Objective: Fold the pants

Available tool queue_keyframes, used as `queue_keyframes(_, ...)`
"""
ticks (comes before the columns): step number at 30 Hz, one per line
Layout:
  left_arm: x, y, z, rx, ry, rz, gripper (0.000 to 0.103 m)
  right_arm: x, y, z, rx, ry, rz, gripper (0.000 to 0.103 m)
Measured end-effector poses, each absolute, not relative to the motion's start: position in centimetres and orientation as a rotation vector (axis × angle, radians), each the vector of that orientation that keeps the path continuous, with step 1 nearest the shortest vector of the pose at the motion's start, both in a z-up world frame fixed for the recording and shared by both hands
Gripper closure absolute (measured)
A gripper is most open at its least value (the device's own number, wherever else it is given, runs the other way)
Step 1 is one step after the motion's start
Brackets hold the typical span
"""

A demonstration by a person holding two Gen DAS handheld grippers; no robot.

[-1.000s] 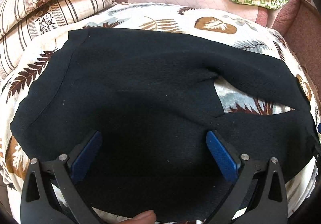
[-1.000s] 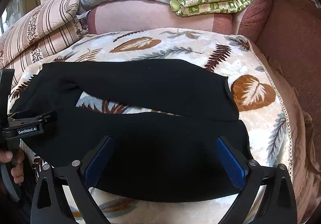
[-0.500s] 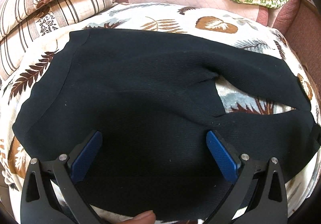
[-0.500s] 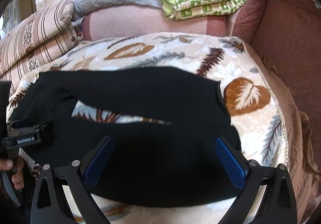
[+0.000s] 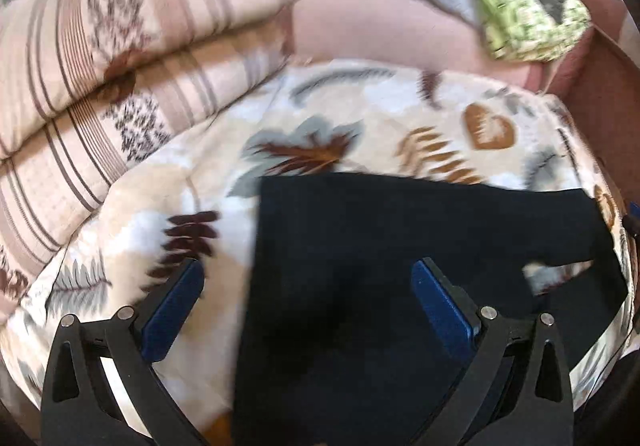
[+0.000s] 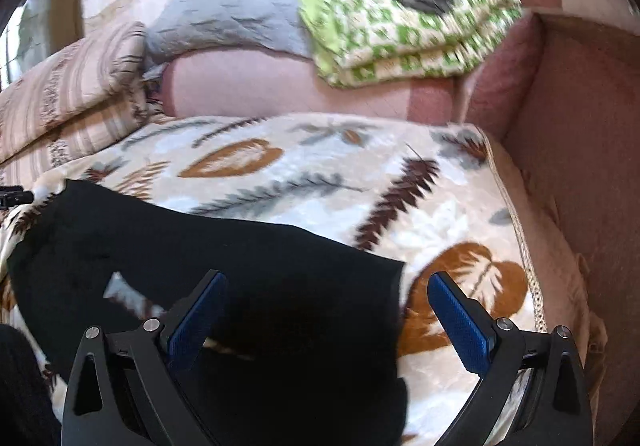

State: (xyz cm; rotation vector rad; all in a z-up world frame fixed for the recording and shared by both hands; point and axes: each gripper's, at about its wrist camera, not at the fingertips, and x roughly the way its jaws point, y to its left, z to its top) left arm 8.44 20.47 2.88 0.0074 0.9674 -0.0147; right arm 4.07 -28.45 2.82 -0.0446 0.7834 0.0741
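Black pants lie flat on a leaf-patterned blanket. In the left wrist view the waist edge runs down the middle. My left gripper is open, its jaws astride that waist edge, holding nothing. In the right wrist view the pants lie with both leg ends at the right and a small gap of blanket between the legs. My right gripper is open over the leg ends, holding nothing.
Striped folded quilts are stacked at the left. A pink bolster lies behind the blanket, with a grey quilt and a green patterned blanket on it. A reddish sofa arm bounds the right side.
Both grippers have pulled outward: the left now sits at the waist edge, the right at the leg ends. The gap between the two legs has narrowed. Both stay open.
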Motion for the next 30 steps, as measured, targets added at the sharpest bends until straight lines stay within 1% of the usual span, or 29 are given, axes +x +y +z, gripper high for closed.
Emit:
queue_keyframes(2,9.6,22.1,2.2,-0.014,0.982,-0.034,0.0,4.7,-29.4,2.4,-0.005,0.797,0.047,0.002)
queue_keyframes(5,11.4,23.2,1.0,0.026,0.976,-0.084,0.0,5.2,-30.8,2.2,0.069,0.806,0.008,0.002)
queue_keyframes(9,12.7,23.0,-0.1,0.151,0.9,-0.152,0.0,5.3,-31.4,2.4,0.124,0.797,-0.009,0.002)
queue_keyframes(15,15.0,23.8,-0.9,0.072,0.902,-0.294,0.0,5.7,-31.2,1.8,0.108,0.819,-0.014,0.002)
queue_keyframes(16,15.5,23.9,-1.1,0.061,0.907,-0.301,0.002,5.7,-31.3,1.8,0.109,0.818,-0.019,0.002)
queue_keyframes(18,16.0,23.9,-1.4,0.059,0.91,-0.323,0.019,5.9,-31.4,1.8,0.113,0.82,-0.026,0.002)
queue_keyframes(19,16.2,23.9,-1.5,0.059,0.916,-0.331,0.025,5.9,-31.4,1.7,0.115,0.82,-0.027,0.002)
queue_keyframes(20,16.4,23.7,-1.8,0.062,0.933,-0.355,0.039,5.9,-31.4,1.7,0.116,0.819,-0.029,0.002)
queue_keyframes(22,16.7,23.6,-2.4,0.064,0.968,-0.375,0.048,5.9,-31.5,1.7,0.113,0.819,-0.03,0.002)
queue_keyframes(25,16.9,23.9,-2.6,0.036,0.982,-0.38,0.053,5.9,-31.5,1.8,0.115,0.816,-0.029,0.002)
queue_keyframes(26,17.0,24.0,-2.6,0.03,0.981,-0.381,0.059,5.9,-31.5,1.8,0.114,0.815,-0.029,0.002)
queue_keyframes(27,16.9,24.0,-2.4,0.023,0.979,-0.39,0.068,5.9,-31.6,1.8,0.114,0.812,-0.032,0.002)
queue_keyframes(28,16.9,24.0,-2.4,0.028,0.977,-0.389,0.073,5.9,-31.7,1.9,0.115,0.808,-0.035,0.002)
queue_keyframes(29,16.8,23.9,-2.2,0.036,0.977,-0.388,0.09,5.8,-31.8,2.0,0.119,0.802,-0.039,0.002)
queue_keyframes(30,16.7,23.9,-2.2,0.04,0.977,-0.386,0.1,5.8,-32.0,2.1,0.127,0.796,-0.042,0.002)
